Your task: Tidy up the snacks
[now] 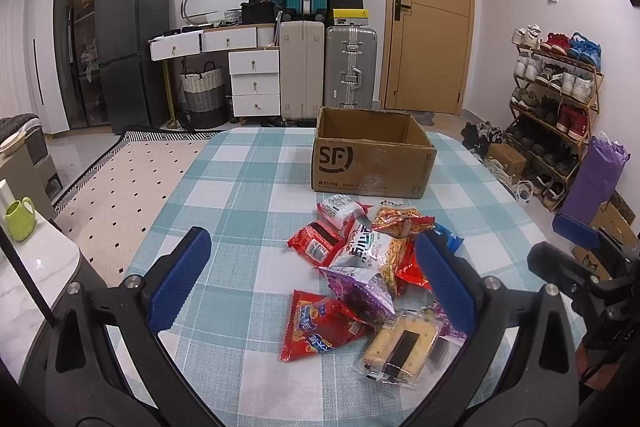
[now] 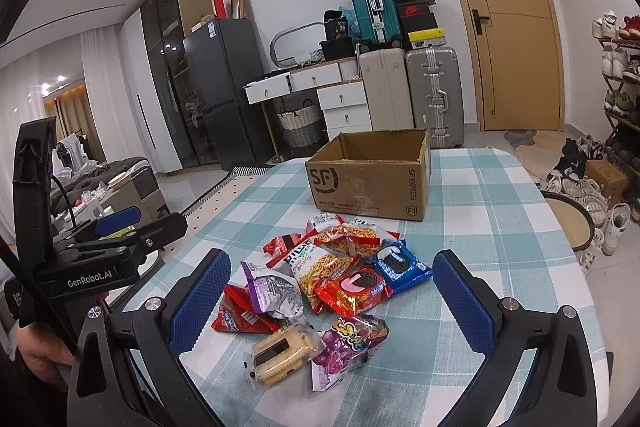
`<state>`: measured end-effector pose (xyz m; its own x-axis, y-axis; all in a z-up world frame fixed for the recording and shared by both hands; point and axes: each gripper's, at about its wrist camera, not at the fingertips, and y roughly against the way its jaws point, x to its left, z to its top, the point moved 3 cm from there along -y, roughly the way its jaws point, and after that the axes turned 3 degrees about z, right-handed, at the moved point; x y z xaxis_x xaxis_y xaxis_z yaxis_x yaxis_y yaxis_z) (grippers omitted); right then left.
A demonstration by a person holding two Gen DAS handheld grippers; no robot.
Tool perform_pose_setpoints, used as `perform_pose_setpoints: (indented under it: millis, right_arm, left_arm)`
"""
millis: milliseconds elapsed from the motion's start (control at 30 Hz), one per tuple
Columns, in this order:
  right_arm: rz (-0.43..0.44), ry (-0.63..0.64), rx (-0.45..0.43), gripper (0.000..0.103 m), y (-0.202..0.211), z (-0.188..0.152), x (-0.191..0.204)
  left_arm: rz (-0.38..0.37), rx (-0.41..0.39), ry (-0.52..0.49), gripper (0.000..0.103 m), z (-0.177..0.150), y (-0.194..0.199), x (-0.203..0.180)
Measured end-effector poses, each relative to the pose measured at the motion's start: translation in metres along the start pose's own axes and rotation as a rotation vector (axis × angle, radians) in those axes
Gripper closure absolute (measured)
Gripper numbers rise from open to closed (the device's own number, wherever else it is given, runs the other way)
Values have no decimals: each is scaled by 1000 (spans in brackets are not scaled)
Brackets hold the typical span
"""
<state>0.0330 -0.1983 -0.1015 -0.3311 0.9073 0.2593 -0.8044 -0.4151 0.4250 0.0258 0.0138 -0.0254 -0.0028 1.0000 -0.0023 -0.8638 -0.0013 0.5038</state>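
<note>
Crinkly foil and clear film make up the snack pile (image 2: 320, 279), a loose heap of small packets lying on the checked cloth of the worktop (image 1: 240, 187), just in front of the open cardboard box (image 1: 370, 155), which looks empty from here. None of the packets is in the box yet, so by my reading the sorting has not begun.

The left claw (image 1: 310, 275) hangs low over the near edge of the heap, spread wide and holding nothing. Its right pad overlaps the red packets in the view, but whether it touches them I cannot tell. The right claw (image 2: 332, 301) is likewise spread wide and empty, with the pile between its pads.

These packets should be light and soft, puffed with air, and slick on the outside. A pinch across the belly of a bag may squash or slide; the flat crimped seam at an end looks a safer hold. The clear tray of sandwich biscuits (image 2: 280, 355) at the near side is stiffer, and its contents may crack, so take it gently across its narrow width. The blue cookie packet (image 2: 402, 265) and the purple candy bag (image 2: 352, 345) lie at the edge of the heap, easy to reach. The noodle-snack bag (image 2: 354, 233) overlaps its neighbours and could drag them along.
</note>
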Motion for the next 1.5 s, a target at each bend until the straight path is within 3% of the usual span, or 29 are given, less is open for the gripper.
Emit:
perform_pose_setpoints:
  millis: [767,867,1033,1133,1300,1500]
  right_arm:
    - [39,-201,296,1,-88,-74,-44]
    - [60,-231,318,10,-95,-78,-47]
    - [94,-256,358,42,-110,-84,-48]
    - [120,-260,353,49,-112,-84,-49]
    - [121,-269,341,54,-109,-83,-53]
    - [125,-290,304,54,-103,-81,-60]
  left_arm:
    - [-20,151,3,1,-45,-77,18]
    - [-30,161,10,1,-51,-82,23]
    - [-31,198,25,1,-59,-90,33]
    - [-31,216,38,1,-64,-95,39]
    - [-13,259,46,1,-73,-100,46]
    - [-58,294,79,1,-80,-99,48]
